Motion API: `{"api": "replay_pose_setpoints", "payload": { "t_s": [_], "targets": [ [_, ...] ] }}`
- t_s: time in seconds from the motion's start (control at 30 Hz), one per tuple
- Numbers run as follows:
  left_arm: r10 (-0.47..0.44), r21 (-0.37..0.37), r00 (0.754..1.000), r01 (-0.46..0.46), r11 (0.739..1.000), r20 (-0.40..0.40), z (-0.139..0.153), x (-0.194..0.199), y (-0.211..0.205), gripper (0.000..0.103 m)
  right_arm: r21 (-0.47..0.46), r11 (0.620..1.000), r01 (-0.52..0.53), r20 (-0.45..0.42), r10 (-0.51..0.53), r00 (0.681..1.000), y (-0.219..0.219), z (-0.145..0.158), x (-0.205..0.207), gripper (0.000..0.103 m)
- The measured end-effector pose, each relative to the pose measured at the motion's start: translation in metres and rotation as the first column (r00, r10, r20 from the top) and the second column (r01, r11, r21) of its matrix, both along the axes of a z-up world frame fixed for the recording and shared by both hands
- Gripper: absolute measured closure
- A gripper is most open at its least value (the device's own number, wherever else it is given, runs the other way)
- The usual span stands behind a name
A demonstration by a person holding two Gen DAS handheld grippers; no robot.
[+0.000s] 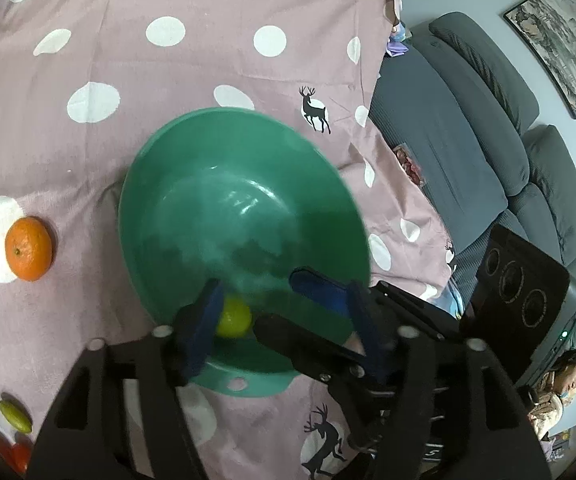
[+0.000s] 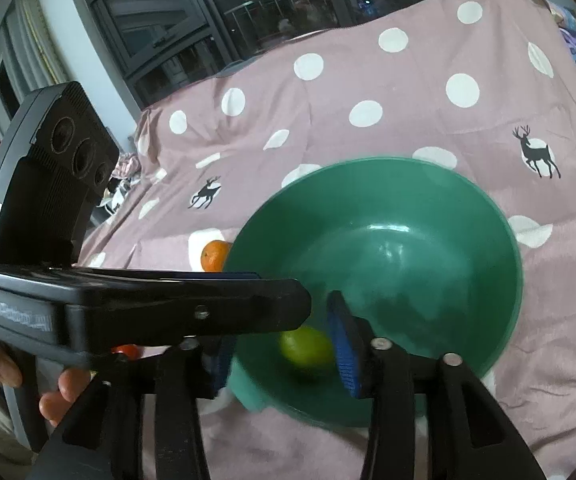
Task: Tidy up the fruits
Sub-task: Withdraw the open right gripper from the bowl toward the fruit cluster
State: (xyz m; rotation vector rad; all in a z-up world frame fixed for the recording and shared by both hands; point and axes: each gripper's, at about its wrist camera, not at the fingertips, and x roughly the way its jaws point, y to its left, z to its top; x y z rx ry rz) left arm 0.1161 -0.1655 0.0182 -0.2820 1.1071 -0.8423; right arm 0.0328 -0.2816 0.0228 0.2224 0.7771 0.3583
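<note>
Over the near side of a green bowl (image 1: 243, 216) on a spotted pink cloth (image 1: 127, 80), both grippers meet above a yellow-green lime (image 1: 232, 316). Left gripper (image 1: 283, 304): fingers spread wide, the lime touching only the inner face of one blue pad, so nothing is gripped. Right gripper (image 2: 279, 344): fingers parted with the lime (image 2: 306, 350) between them; whether the pads press on it cannot be told, since the fruit is blurred. The lime sits low inside the bowl (image 2: 428, 208), near its front wall. Risk, as a judgement: the two tools crowd one small fruit, so a finger may knock the rim and tip or slide the bowl, or flick the lime out. The left view alone shows a green fruit (image 1: 15, 416) and a red one (image 1: 13, 454) at the cloth's near corner and a grey sofa (image 1: 468, 140); the right view alone shows a hand (image 2: 27, 384) on the left tool's handle and dark windows (image 2: 247, 8). An orange (image 1: 28, 249) lies beside the bowl in both
</note>
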Motion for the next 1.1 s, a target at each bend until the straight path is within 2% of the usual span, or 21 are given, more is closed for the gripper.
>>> {"api": "replay_pose_setpoints", "payload": {
  "t_s": [0.17,0.27,0.4,0.43,0.57,0.77,0.93,1.0,1.1],
  "targets": [
    [0.046,-0.007,0.999,-0.046,0.999,0.027,0.012,-0.007,0.017,0.016,0.006,1.000,0.031,0.003,-0.031,1.000,-0.007,0.004,-0.012,0.054],
    [0.083,0.017,0.995,-0.084,0.996,0.054,0.018,-0.014,0.032,0.015,0.013,0.999,0.043,0.008,-0.043,0.999,-0.009,0.008,-0.022,0.051],
    [0.149,0.091,0.984,-0.158,0.983,0.101,0.022,-0.028,0.062,0.008,0.019,0.999,0.041,0.009,-0.042,0.999,-0.006,0.010,-0.037,0.050],
    [0.166,0.107,0.979,-0.178,0.978,0.115,0.022,-0.032,0.071,0.001,0.022,0.999,0.039,0.008,-0.039,0.999,-0.005,0.010,-0.040,0.050],
    [0.232,0.150,0.962,-0.253,0.956,0.146,0.020,-0.046,0.109,0.001,0.024,1.000,0.012,0.005,-0.012,1.000,0.006,0.012,-0.051,0.049],
    [0.358,0.186,0.926,-0.374,0.908,0.117,0.005,-0.073,0.175,0.001,0.025,0.999,-0.041,-0.013,0.042,0.999,0.028,0.011,-0.062,0.049],
    [0.432,0.192,0.900,-0.436,0.879,0.064,-0.013,-0.093,0.210,0.001,0.012,0.994,-0.105,-0.048,0.106,0.993,0.055,0.004,-0.067,0.049],
    [0.456,0.187,0.889,-0.455,0.871,0.041,-0.019,-0.101,0.222,0.001,0.006,0.991,-0.134,-0.061,0.134,0.989,0.065,0.001,-0.070,0.049],
    [0.467,0.170,0.884,-0.461,0.871,0.004,-0.027,-0.109,0.232,0.001,-0.002,0.986,-0.166,-0.076,0.165,0.983,0.078,-0.002,-0.072,0.049]
  ]
}}
